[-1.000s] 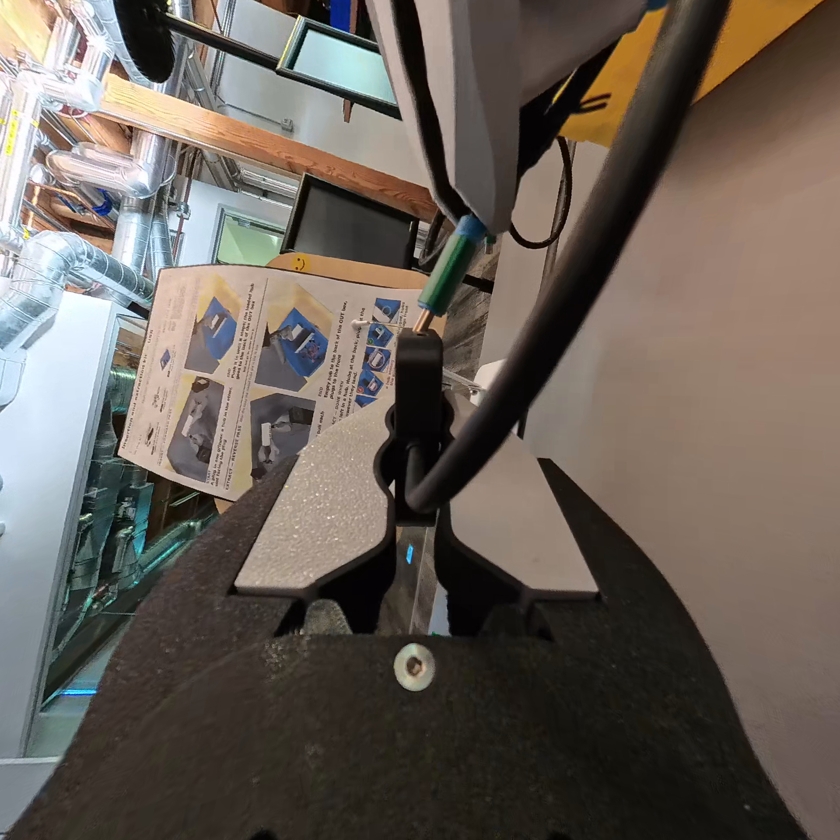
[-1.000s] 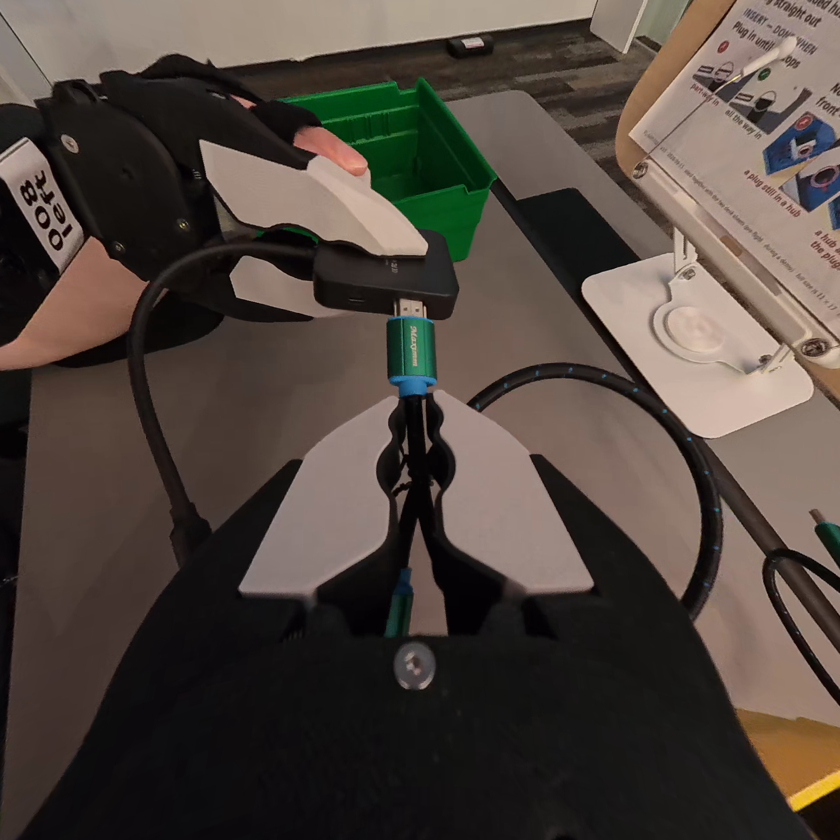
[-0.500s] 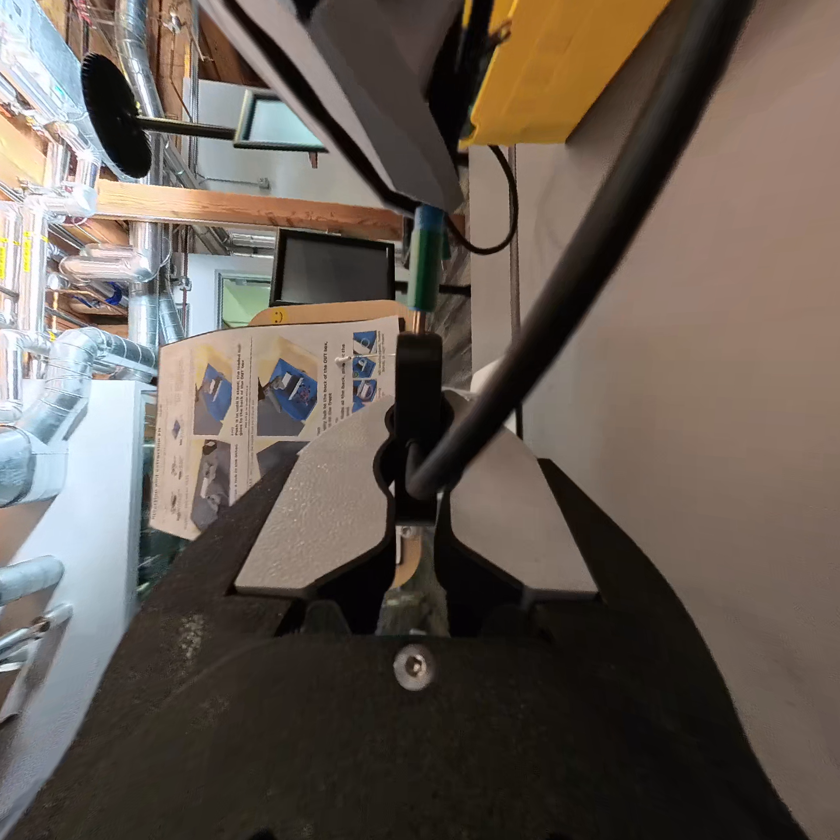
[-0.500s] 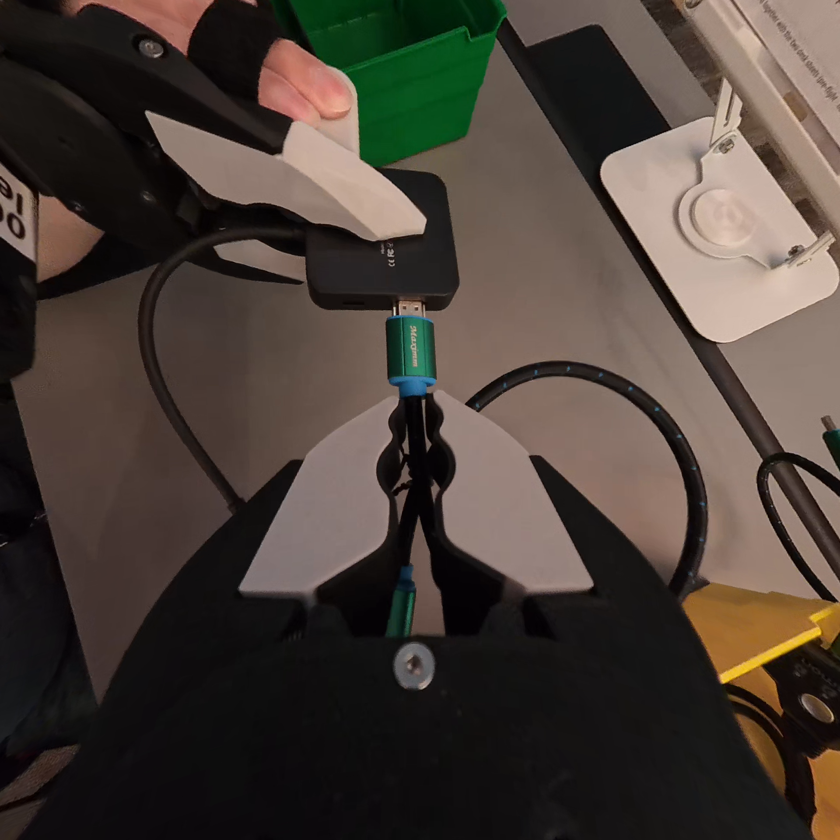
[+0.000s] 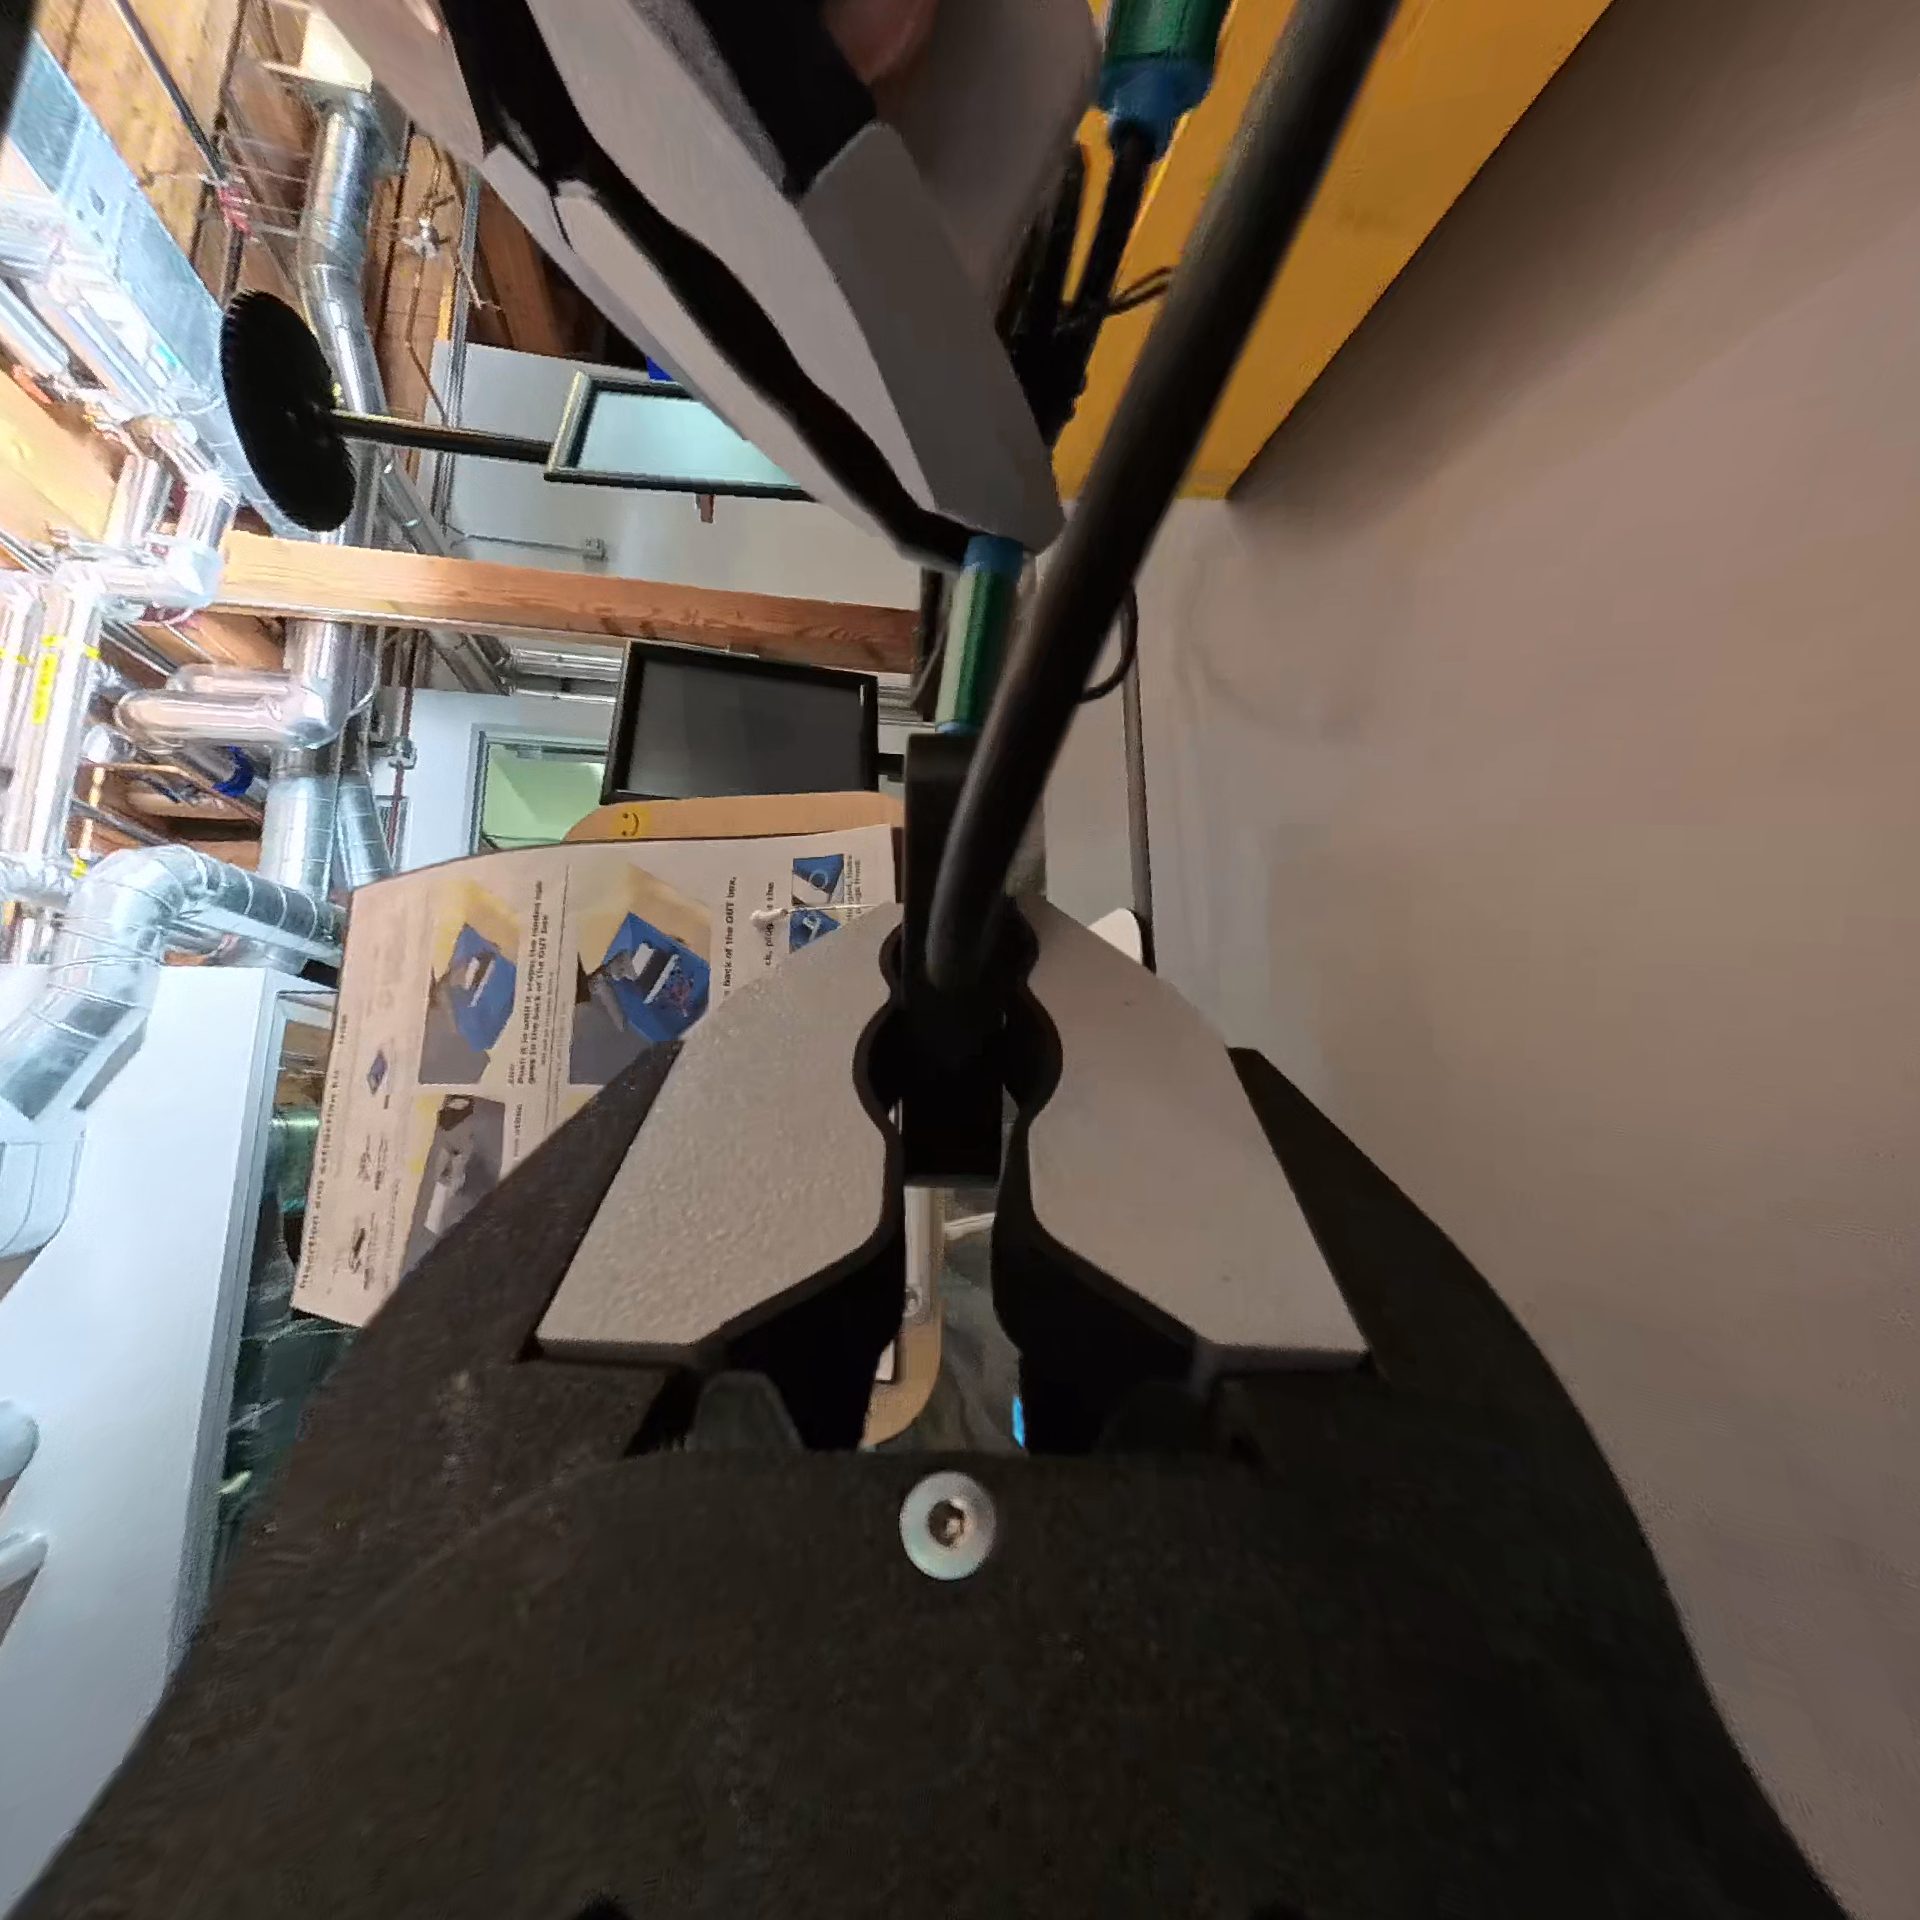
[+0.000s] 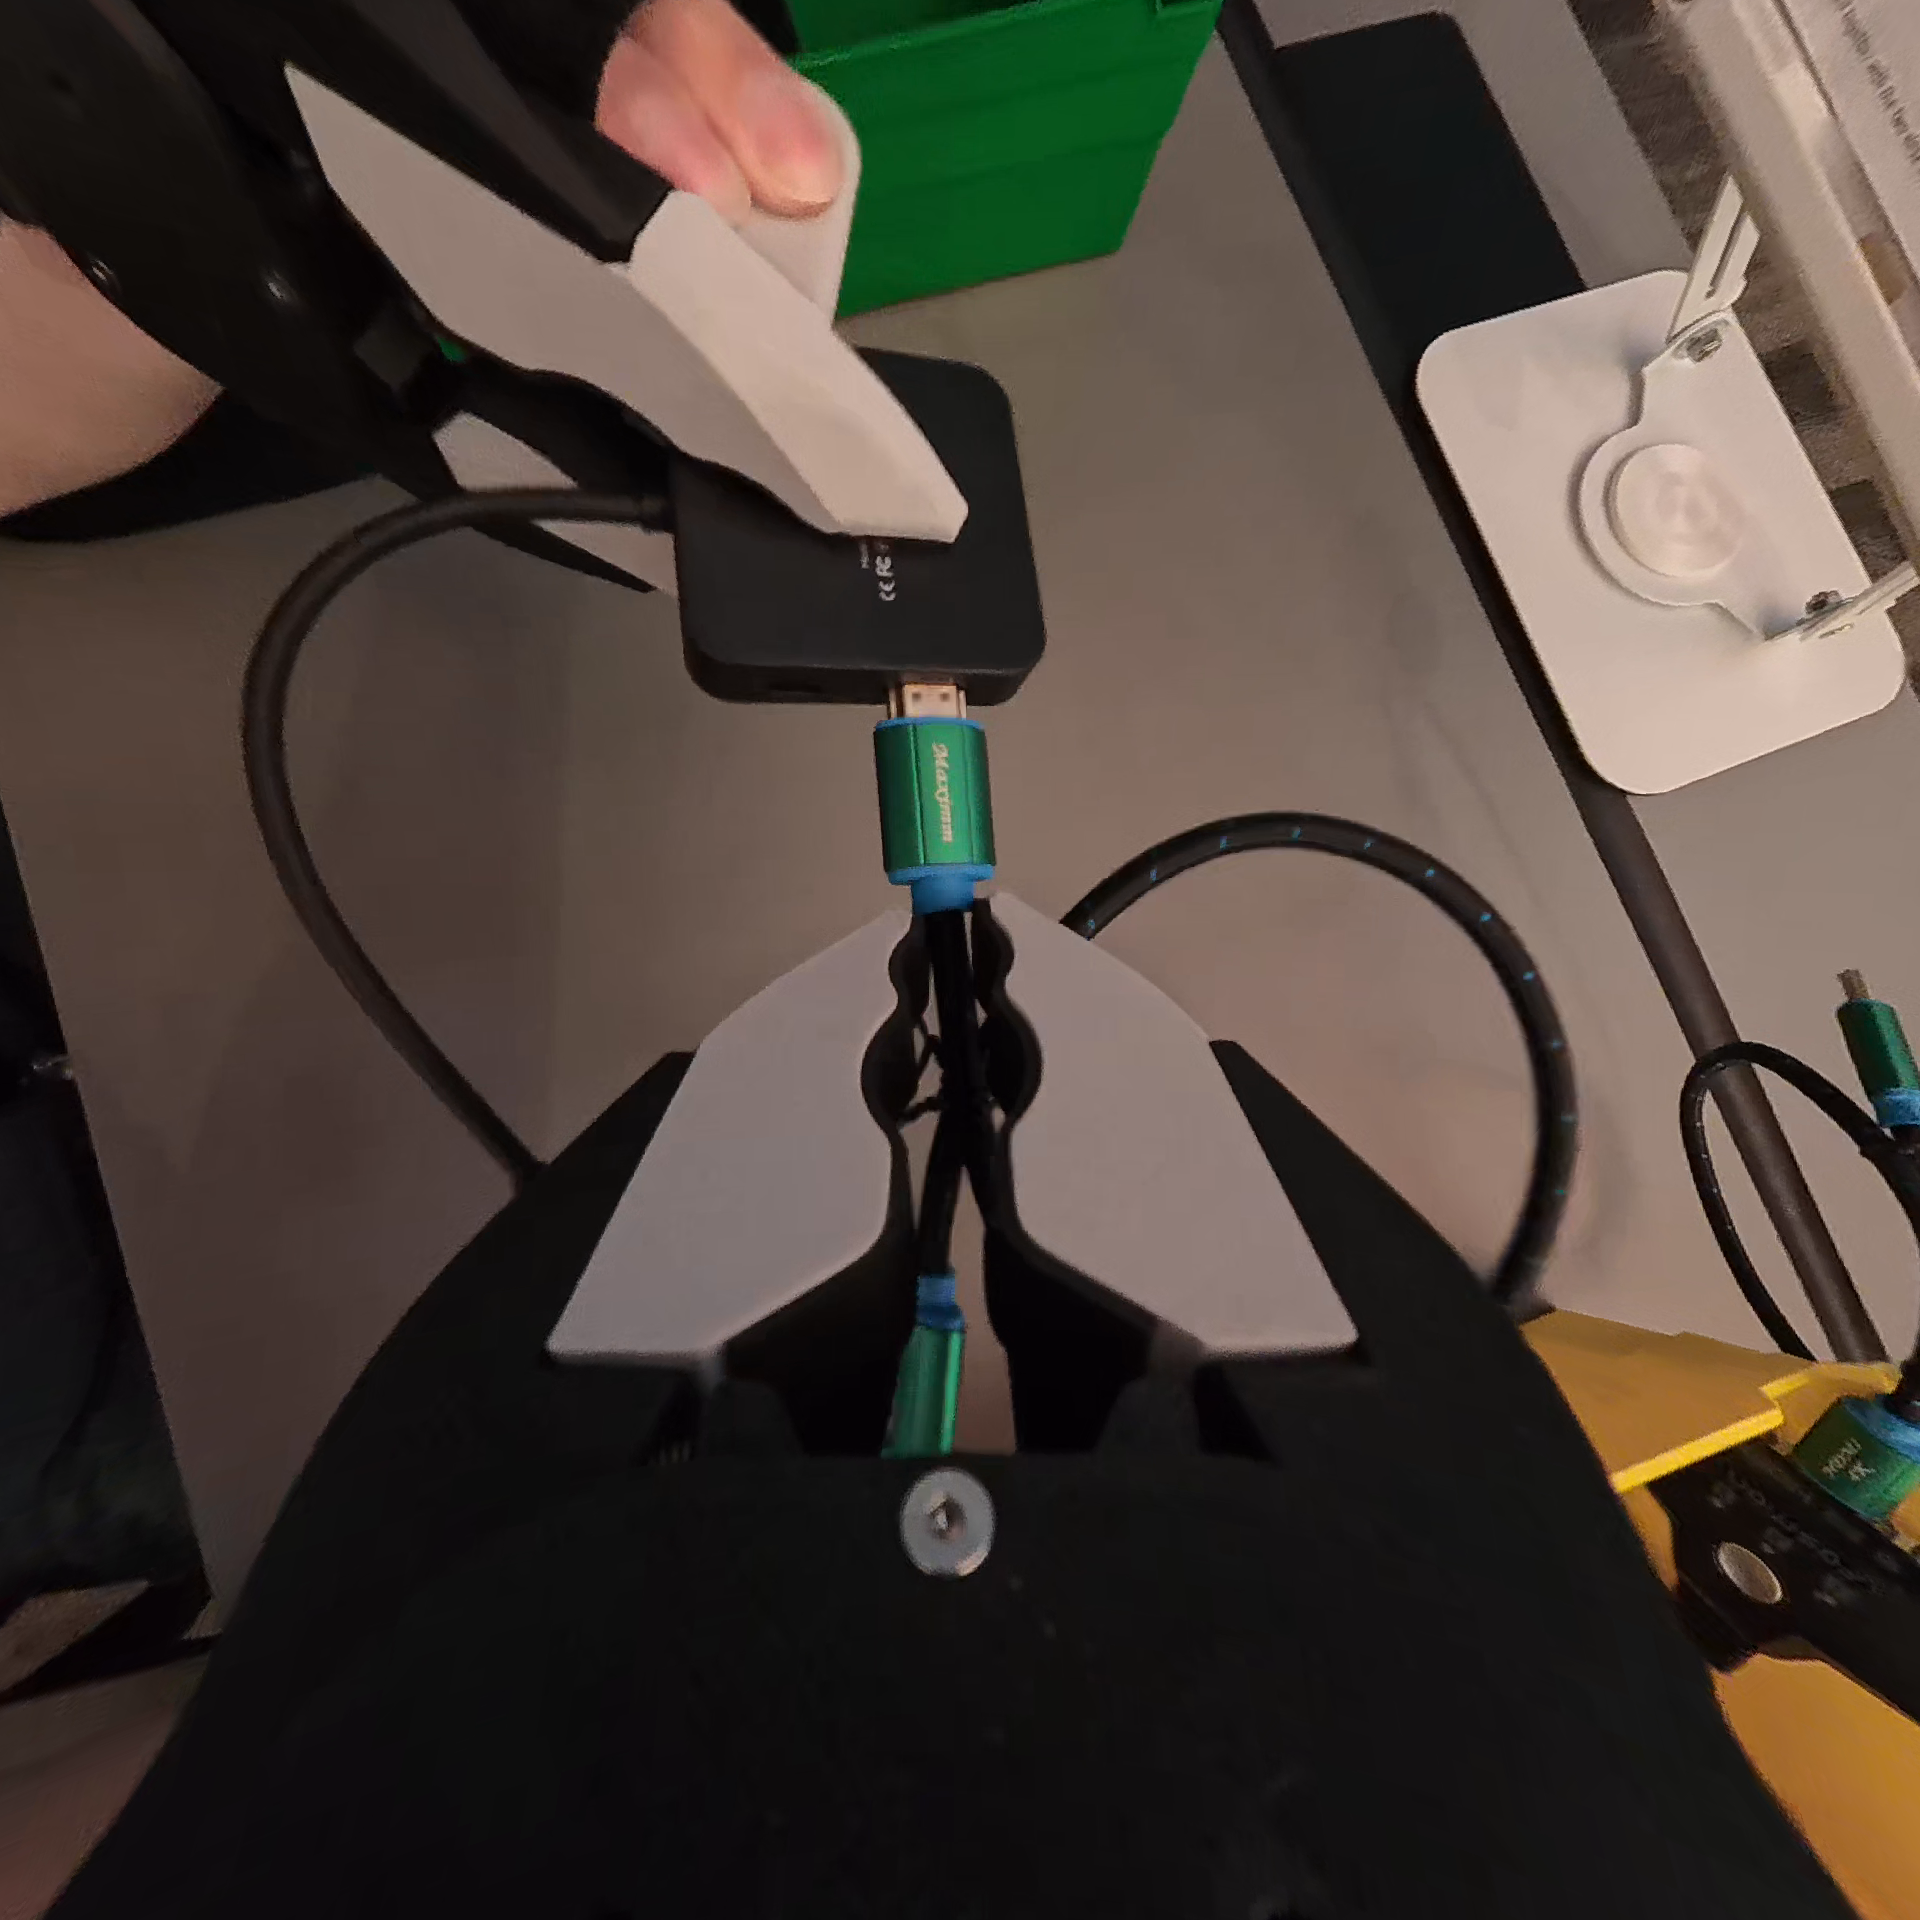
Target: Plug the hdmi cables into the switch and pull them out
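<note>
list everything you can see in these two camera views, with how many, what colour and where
switch: one, black, above the table, clamped in the left tool
plug: one, green with blue collar, metal tip at the switch's port
braided cable: one, black with blue flecks, looping right of the plug
switch lead: one, black, curving off the switch's left side
bin: one, green, behind the switch
stand: one, white, right, on the table
spare plug: one, green, far right
table: one, grey
sheet: one, printed, left wrist view
left tool: shut on the switch
right tool: shut on the cable behind the plug
</note>
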